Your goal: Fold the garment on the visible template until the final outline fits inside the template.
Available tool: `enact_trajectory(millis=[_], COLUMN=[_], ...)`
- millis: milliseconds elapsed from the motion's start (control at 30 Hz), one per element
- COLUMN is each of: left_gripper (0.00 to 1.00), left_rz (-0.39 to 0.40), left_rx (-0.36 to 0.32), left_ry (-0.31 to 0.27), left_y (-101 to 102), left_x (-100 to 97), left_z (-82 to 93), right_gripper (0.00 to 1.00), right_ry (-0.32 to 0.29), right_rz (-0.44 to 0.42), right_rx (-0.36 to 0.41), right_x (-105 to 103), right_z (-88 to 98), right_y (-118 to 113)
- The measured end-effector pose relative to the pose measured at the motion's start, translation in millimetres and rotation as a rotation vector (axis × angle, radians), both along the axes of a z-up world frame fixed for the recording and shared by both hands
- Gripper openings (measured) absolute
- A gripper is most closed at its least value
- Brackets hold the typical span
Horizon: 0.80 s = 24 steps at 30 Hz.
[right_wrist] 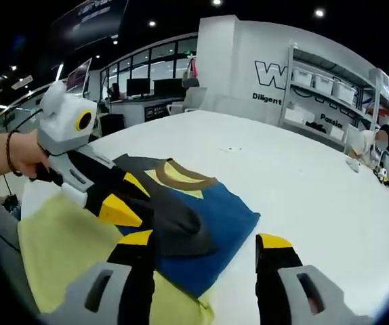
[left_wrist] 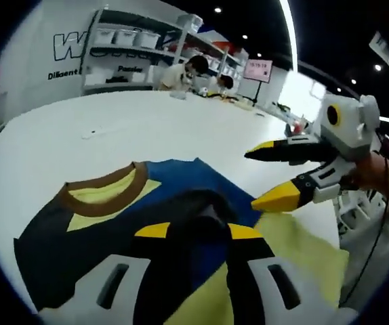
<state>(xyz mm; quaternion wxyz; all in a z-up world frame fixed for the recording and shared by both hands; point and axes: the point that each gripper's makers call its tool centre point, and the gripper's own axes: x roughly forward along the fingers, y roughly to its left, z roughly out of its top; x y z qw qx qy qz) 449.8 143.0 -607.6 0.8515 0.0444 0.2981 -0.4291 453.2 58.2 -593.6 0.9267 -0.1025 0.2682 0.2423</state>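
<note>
Garment sits right under my left gripper, whose jaws pinch a dark sleeve fold near the middle of the shirt. My right gripper hangs with jaws apart, empty, over the blue edge on the white table. Brown collar points away from me, so the long axis runs outward. Yellow template peeks out nearest me. Left is nearer; I judge the sleeve folds inward next. Shelf bins stand beyond, contents hidden.
</note>
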Motion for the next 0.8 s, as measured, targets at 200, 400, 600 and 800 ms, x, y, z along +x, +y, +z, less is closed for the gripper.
enact_trajectory(millis=[200,400,600,800], left_gripper=[0.32,0.33,0.34,0.31], left_rz=[-0.058,-0.113,-0.198,-0.297], left_rx=[0.106,0.159,0.181,0.237], left_ry=[-0.076,-0.172,-0.223,-0.293], left_y=[0,-3,-13,-18], left_x=[2.1,10.7,10.9,8.9], left_z=[-7.0,-7.0,-12.9,-16.3], right_gripper=[0.39,0.31,0.27,0.15], right_ry=[0.06,0.078,0.111,0.133], right_rz=[-0.045,-0.008,0.001,0.051], right_rx=[0.021,-0.007,-0.01,-0.027], right_x=[9,10,14,11], right_z=[-19.4,-25.6,-35.5,-40.3], right_y=[-10,-5,-1,7])
